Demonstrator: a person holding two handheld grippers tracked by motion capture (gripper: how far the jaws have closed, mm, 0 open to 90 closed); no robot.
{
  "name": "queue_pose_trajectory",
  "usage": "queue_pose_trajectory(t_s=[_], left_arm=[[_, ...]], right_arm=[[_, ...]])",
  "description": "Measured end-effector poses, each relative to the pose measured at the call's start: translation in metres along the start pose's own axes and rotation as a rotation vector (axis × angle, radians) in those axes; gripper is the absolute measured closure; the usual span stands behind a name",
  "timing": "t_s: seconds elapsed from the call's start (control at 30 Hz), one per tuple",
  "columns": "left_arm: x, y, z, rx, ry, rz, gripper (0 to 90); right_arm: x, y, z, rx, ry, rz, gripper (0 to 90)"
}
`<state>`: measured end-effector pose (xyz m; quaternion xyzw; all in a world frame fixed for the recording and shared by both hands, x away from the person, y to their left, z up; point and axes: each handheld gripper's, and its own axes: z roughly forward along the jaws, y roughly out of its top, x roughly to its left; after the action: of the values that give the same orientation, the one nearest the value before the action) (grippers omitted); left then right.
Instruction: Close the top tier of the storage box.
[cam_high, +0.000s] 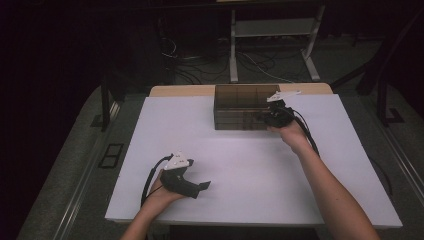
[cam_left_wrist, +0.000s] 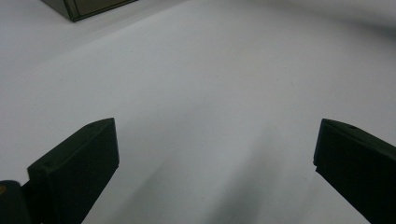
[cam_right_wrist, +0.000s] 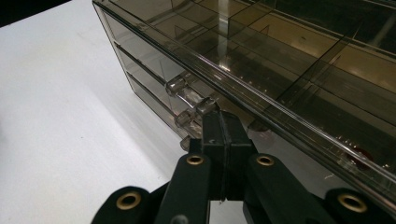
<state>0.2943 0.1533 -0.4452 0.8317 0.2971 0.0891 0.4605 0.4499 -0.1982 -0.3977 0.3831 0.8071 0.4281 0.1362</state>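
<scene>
High view overhead facing forward, gripper views low and close, all sharing the drawer box (cam_high: 243, 107), white table (cam_high: 240, 165)

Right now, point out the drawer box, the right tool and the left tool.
drawer box (cam_high: 239, 107): high view, front wall.
right tool (cam_right_wrist: 219, 122): right gripper view, shut tips at a drawer handle.
left tool (cam_high: 204, 186): high view, jaw tips.

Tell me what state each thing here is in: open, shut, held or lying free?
Drawer box: upright on the table, drawers look pushed in.
Top drawer handle: clear bar, right by the shut jaws; whether it is pinched, I cannot tell.
Right gripper: jaws shut, at the box front.
Left gripper: jaws wide apart, holding nothing.
Table: bare white top.
</scene>
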Motion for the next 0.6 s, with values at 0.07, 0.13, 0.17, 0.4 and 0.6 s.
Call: queue_pose_trajectory(t_s=[0.07, 0.13, 0.17, 0.4, 0.6], left_arm=[[0.0, 0.0, 0.0, -0.001, 0.0, -0.001, 0.0], [-0.001, 0.0, 0.0, -0.004, 0.0, -0.003, 0.0], [-0.001, 0.0, 0.0, -0.004, 0.0, -0.003, 0.0], [0.001, 0.0, -0.001, -0.001, 0.009, -0.007, 0.0], [0.004, -0.003, -0.006, -0.005, 0.03, -0.017, 0.0]], right_arm=[[0.0, 0.0, 0.0, 0.0, -0.002, 0.0, 88.7], [0.0, -0.001, 0.0, -0.002, -0.008, 0.002, 88.7], [0.001, -0.001, -0.001, -0.002, -0.008, 0.008, 88.7], [0.002, -0.003, -0.014, 0.0, -0.005, 0.004, 83.3], [0.003, -0.009, -0.024, -0.011, 0.016, 0.004, 69.0]])
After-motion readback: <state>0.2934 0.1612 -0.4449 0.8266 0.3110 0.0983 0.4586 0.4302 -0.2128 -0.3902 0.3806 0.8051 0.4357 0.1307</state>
